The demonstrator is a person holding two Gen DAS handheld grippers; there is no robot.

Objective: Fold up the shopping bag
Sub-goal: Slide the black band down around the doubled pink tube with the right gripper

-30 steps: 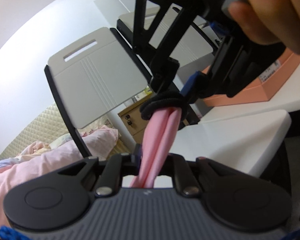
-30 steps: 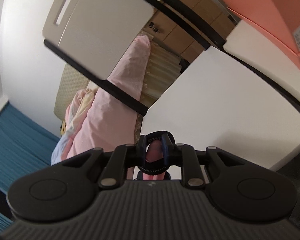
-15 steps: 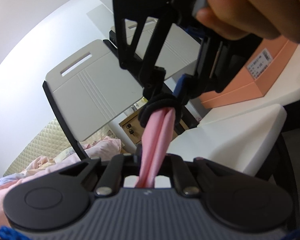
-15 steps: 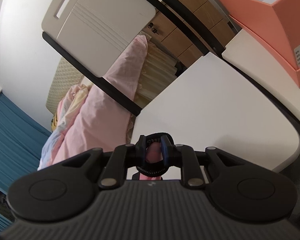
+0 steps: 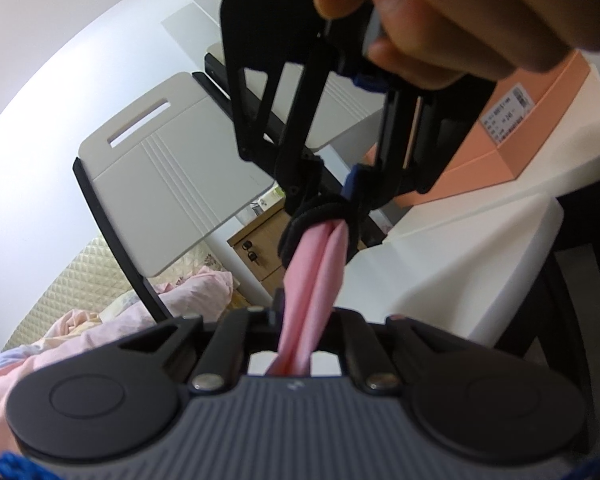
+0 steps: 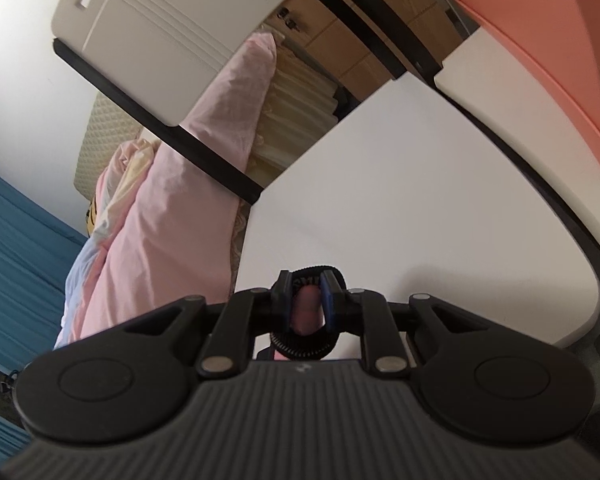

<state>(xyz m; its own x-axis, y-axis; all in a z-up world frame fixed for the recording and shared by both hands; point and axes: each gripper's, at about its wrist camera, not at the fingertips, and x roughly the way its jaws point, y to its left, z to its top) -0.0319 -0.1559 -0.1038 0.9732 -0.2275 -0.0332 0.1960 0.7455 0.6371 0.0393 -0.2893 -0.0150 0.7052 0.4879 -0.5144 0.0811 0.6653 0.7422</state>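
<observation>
The pink shopping bag is bunched into a narrow strip, held in the air between both grippers. My left gripper is shut on its lower end. My right gripper is shut on the upper end, where a black elastic band wraps the fingers and the bag. In the right wrist view the right gripper pinches the pink bag inside the black band. A hand holds the right gripper from above.
A white table lies below, with an orange box on the adjoining table at the right. White chairs stand behind it. A bed with pink bedding and a wooden cabinet are beyond.
The right gripper has risen and come closer to the left wrist camera, stretching the pink strip longer. Both grippers stay shut on the bag.
</observation>
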